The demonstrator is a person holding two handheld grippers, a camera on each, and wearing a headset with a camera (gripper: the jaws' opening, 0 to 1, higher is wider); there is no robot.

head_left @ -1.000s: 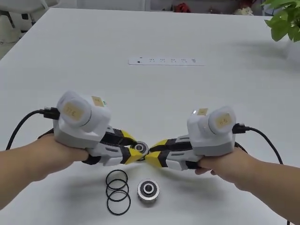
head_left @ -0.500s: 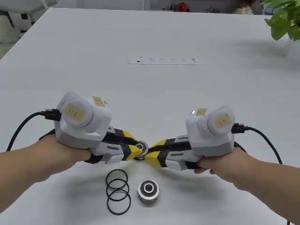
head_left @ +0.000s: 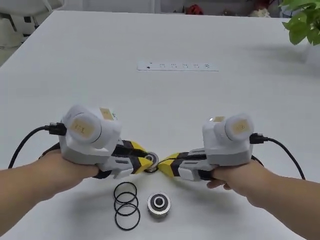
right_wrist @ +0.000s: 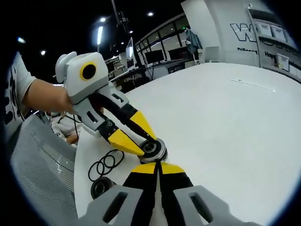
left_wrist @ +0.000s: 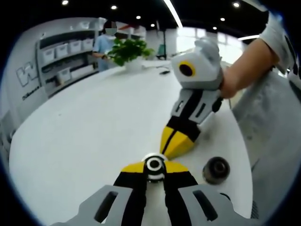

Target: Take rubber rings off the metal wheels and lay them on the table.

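My left gripper [head_left: 148, 161] is shut on a small metal wheel [head_left: 152, 160] and holds it just above the white table [head_left: 165, 105]. In the left gripper view the wheel [left_wrist: 154, 165] sits between my own yellow tips. My right gripper [head_left: 161, 168] is shut, its tips against the wheel's rim [right_wrist: 154, 148]; whether a ring is pinched there I cannot tell. Three black rubber rings [head_left: 126, 205] lie in a row on the table near me. Beside them to the right lies a second metal wheel [head_left: 159, 205].
A white power strip [head_left: 177, 65] lies across the middle of the table. A green plant [head_left: 302, 20] stands at the far right corner. Black cables [head_left: 25, 142] trail from both grippers toward the table's near edge.
Both grippers, with the wheel between them, have sunk slightly toward the table and toward me. The right gripper's tips have come lower against the wheel.
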